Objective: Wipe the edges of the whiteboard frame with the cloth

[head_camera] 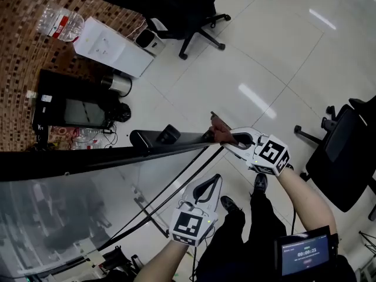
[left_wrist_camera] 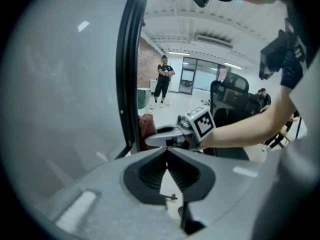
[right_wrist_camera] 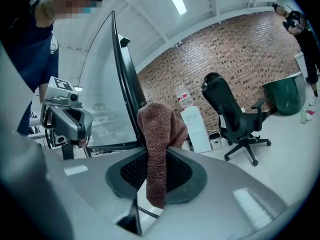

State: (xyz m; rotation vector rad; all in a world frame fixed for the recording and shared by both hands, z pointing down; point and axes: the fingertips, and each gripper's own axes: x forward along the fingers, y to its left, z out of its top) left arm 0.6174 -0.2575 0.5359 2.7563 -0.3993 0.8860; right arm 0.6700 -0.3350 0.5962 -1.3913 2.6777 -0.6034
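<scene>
The left hand-held gripper (left_wrist_camera: 166,151), nearest the wearer, has its jaws pressed together with nothing between them. Just ahead, the right hand-held gripper (right_wrist_camera: 157,153) pinches a reddish-brown cloth (right_wrist_camera: 161,126) against the edge of the black whiteboard frame (right_wrist_camera: 127,84). Beyond stand an office chair (right_wrist_camera: 234,115) and a brick wall (right_wrist_camera: 240,49).
</scene>
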